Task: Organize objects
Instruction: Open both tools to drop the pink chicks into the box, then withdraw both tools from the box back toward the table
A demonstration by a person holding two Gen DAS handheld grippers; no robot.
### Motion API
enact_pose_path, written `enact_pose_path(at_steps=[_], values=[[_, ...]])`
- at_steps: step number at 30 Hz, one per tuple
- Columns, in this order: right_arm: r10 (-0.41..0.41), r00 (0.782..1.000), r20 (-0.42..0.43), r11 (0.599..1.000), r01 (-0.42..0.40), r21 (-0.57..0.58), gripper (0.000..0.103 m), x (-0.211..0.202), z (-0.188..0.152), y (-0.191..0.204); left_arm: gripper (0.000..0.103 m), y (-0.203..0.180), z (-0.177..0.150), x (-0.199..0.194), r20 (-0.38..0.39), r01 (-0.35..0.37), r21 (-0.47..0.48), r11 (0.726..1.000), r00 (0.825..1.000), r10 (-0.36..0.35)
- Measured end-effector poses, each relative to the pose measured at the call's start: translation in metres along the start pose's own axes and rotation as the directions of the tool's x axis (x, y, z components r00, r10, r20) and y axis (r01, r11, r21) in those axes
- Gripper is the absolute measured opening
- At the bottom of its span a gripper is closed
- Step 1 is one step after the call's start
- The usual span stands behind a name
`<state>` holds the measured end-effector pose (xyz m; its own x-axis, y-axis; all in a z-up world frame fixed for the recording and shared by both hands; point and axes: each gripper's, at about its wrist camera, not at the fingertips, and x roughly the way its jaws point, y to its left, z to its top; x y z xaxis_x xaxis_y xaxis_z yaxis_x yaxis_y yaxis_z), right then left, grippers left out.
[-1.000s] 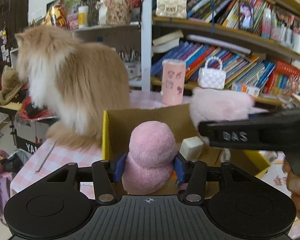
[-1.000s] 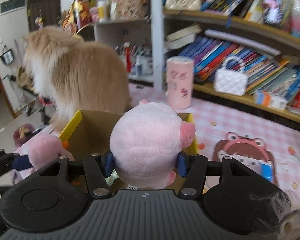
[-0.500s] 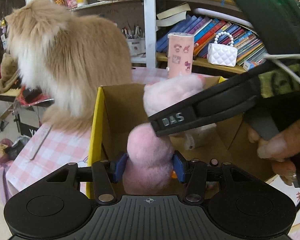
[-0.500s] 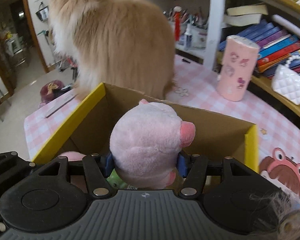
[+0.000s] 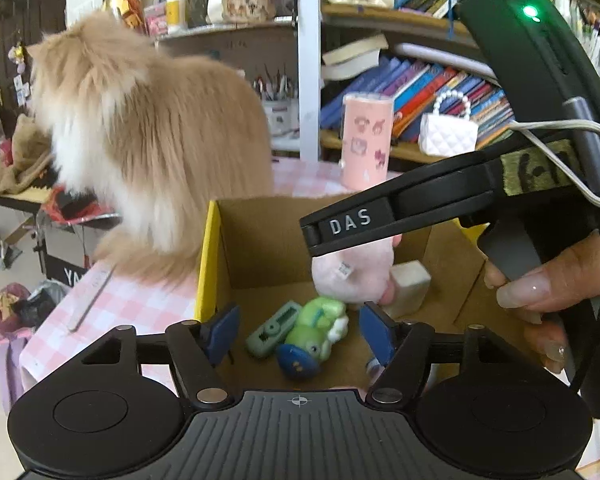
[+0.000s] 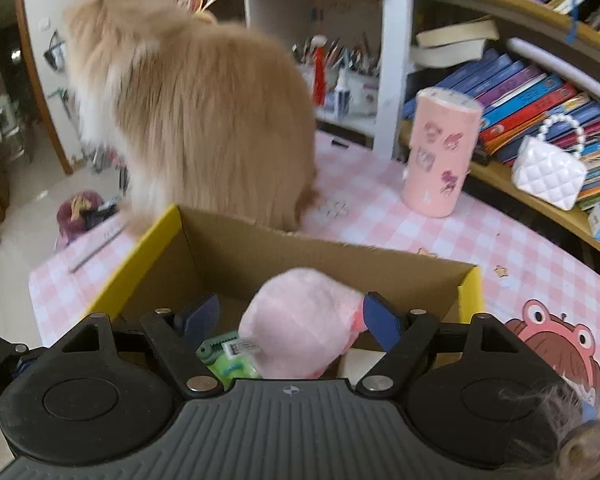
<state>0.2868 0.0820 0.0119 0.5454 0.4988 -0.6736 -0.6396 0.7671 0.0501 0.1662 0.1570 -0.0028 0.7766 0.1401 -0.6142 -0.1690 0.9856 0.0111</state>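
An open cardboard box (image 5: 260, 240) with yellow edges stands on the pink checked table; it also shows in the right wrist view (image 6: 260, 252). My left gripper (image 5: 298, 334) is open and empty over the box. A green toy (image 5: 316, 330), a grey-green toy (image 5: 274, 328) and a white block (image 5: 410, 282) lie in the box. My right gripper (image 6: 290, 320) is open over the box; the pink pig plush (image 6: 304, 320) sits loose between its fingers, tilting down. The plush (image 5: 352, 276) also shows in the left wrist view under the right gripper's body.
A fluffy tan cat (image 5: 148, 136) sits on the table just behind the box's left corner, also in the right wrist view (image 6: 196, 104). A pink cup (image 6: 440, 152) stands behind the box. Bookshelves with a white purse (image 6: 548, 172) line the back. A frog mat (image 6: 552, 344) lies right.
Both grippers have opened. The left gripper's pink plush has dropped out of its fingers. The right gripper's pig plush has come loose and sunk into the box.
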Motion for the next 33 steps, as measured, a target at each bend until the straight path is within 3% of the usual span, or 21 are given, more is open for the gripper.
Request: enact_pose_path(at_steps=[2, 9, 16, 33], values=[[-0.012, 1.0, 0.025, 1.0, 0.011, 0.016, 0.078, -0.012, -0.002, -0.001, 0.069, 0.0, 0.0, -0.006, 0.014, 0.006, -0.002, 1.0, 1.0, -0.006], [-0.09, 0.986, 0.14, 0.994, 0.081, 0.07, 0.078, -0.061, -0.022, 0.002, 0.088, 0.006, -0.004, -0.033, 0.063, -0.014, -0.033, 0.999, 0.998, 0.016], [-0.187, 0.956, 0.227, 0.98, 0.164, 0.115, 0.077, -0.11, -0.052, 0.006, 0.092, 0.023, -0.012, -0.056, 0.094, -0.034, -0.098, 0.995, 0.995, 0.043], [-0.262, 0.957, 0.128, 0.96, 0.245, 0.133, 0.076, -0.153, -0.14, 0.058, 0.092, 0.032, -0.063, -0.098, 0.038, -0.004, -0.084, 0.996, 0.999, 0.008]])
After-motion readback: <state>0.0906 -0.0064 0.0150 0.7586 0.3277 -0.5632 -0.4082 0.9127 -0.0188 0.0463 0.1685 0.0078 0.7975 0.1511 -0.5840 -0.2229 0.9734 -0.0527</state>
